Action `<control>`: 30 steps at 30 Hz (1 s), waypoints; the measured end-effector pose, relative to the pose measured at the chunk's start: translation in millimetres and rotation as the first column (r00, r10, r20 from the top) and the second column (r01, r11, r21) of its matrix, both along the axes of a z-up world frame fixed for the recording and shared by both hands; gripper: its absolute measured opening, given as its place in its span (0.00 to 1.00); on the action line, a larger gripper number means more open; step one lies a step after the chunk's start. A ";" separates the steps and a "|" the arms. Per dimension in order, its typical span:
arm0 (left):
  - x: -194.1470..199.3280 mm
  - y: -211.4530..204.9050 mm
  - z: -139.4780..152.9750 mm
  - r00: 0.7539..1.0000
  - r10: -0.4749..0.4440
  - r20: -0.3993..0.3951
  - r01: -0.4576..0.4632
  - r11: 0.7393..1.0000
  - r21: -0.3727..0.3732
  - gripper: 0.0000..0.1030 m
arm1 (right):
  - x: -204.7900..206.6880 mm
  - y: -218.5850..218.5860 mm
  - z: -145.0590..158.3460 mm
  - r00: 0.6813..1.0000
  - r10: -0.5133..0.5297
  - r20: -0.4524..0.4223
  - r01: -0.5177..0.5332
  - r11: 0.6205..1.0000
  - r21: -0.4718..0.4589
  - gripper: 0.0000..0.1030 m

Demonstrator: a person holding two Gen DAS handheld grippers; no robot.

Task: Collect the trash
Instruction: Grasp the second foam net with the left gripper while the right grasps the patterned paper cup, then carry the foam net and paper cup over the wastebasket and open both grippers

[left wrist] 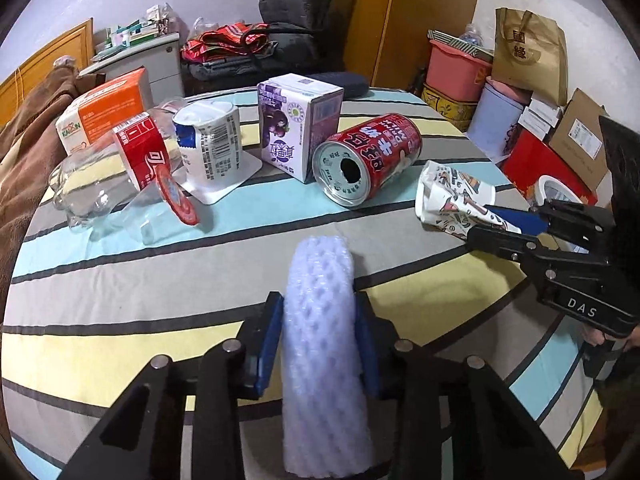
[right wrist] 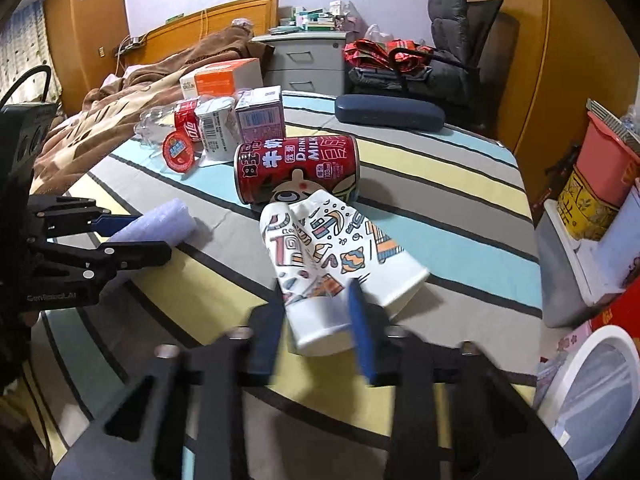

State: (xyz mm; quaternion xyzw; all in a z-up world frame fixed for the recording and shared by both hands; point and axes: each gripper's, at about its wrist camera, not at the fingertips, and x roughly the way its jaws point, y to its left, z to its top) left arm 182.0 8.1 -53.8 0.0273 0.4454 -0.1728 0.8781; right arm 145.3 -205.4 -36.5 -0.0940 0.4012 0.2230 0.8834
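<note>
trash lies spread over a bed with a striped sheet (left wrist: 120, 280), and two pieces of it are already in hand. the left claw (left wrist: 320, 344) is pinching a roll of pale foam wrap (left wrist: 318, 320), its blue pads pressed into the roll's sides, with the roll running forward along the fingers, so the soft material dents rather than slips. the right claw (right wrist: 316, 320) is pinching a crushed paper cup (right wrist: 336, 264) printed with cartoon doodles, gripping near its white end; the flattened cup gives two broad faces to squeeze, which is likely why it was taken that way. both claws point downward over the near part of the sheet, well apart from each other.

further back sits the rest: a red milk can (left wrist: 368, 158) on its side with its opened end toward the left camera, just beyond the cup; a purple drink carton (left wrist: 298, 130) upright beside it; a white yoghurt tub (left wrist: 210, 142) upside down; a clear plastic bottle (left wrist: 120, 168) with a red label lying flat; a round red lid (left wrist: 176, 196); an orange and white box (left wrist: 104, 110) at the back. these look loosely grouped for easy one-by-one picking.

a white-rimmed bin (right wrist: 592, 392) stands at the bed's right edge, probably where the held pieces belong. the step in hand seems to be lifting both away.
</note>
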 end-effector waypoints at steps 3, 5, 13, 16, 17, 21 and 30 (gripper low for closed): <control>-0.2 1.7 -0.2 1.000 0.014 -0.008 -0.014 1.000 -0.018 0.33 | -2.8 0.9 1.4 1.000 -0.001 0.013 0.001 1.000 0.005 0.24; -1.3 2.7 -0.1 1.000 0.026 -0.012 -0.026 0.999 -0.030 0.32 | -2.2 0.6 1.7 1.000 -0.004 0.012 0.004 1.000 0.018 0.23; -8.4 6.8 3.1 0.999 0.050 -0.005 -0.050 0.997 -0.059 0.30 | -12.8 4.6 7.8 0.999 -0.033 0.028 0.031 0.997 0.068 0.22; -9.3 7.2 0.5 0.998 0.055 -0.017 -0.056 0.997 -0.051 0.30 | -15.9 4.4 9.7 0.998 -0.048 0.034 0.045 0.995 0.092 0.22; -9.7 7.0 0.2 0.999 0.051 -0.021 -0.052 0.997 -0.053 0.30 | -16.9 4.4 10.2 0.998 -0.054 0.037 0.051 0.994 0.099 0.22; -14.2 7.1 7.9 0.998 0.062 -0.005 -0.062 0.995 -0.082 0.30 | -19.9 4.1 12.1 0.996 -0.076 0.039 0.071 0.991 0.116 0.22; -26.9 -7.2 31.2 0.998 0.035 0.055 -0.030 0.995 -0.093 0.30 | -35.2 -3.7 24.1 0.989 -0.125 0.073 0.112 0.980 0.163 0.22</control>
